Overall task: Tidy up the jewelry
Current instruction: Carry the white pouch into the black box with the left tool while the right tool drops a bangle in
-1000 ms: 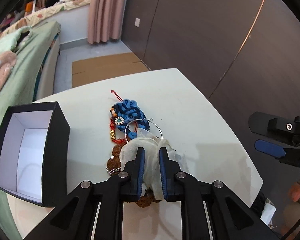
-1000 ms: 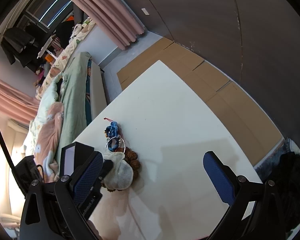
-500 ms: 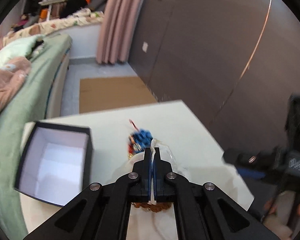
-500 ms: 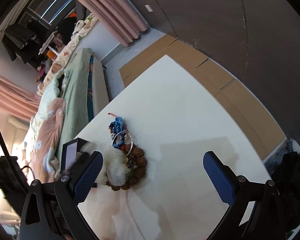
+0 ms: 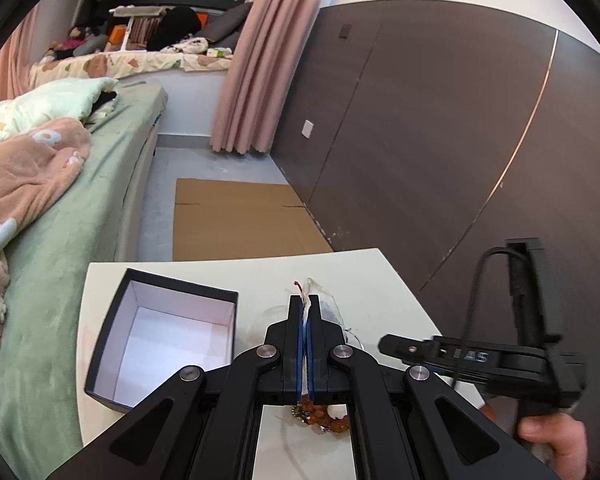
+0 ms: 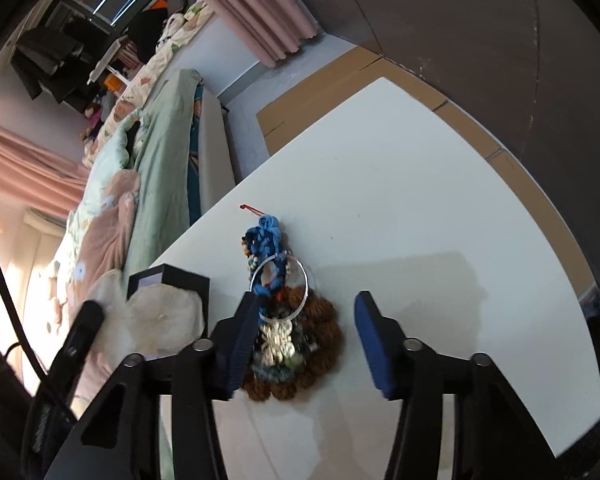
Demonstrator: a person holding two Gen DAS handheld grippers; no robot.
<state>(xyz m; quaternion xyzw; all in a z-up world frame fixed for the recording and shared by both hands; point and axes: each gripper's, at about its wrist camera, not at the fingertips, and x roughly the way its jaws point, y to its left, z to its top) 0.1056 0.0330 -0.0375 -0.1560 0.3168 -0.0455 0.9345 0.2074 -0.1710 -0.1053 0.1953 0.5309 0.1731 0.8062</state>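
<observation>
While the left gripper (image 5: 305, 322) stays pinched flat on the sheer pouch (image 6: 156, 320), raised off the desk (image 6: 420, 216), the right gripper (image 6: 306, 328) narrows around the jewelry pile (image 6: 288, 332): take one piece only. Box (image 5: 172, 336) waits left of the left gripper.

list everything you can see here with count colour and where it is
box: 1, black outside, white inside, open, table's left
sheer pouch: 1, off-white, pinched in left gripper
jewelry pile: 1 heap, brown beads, blue cord, silver hoop, table middle
table: 1, white
cardboard: flat, brown, floor
bed: 1, green cover, left
curtain: pink
left gripper: shut on pouch
right gripper: closing over pile
hand: 1, holding right gripper
</observation>
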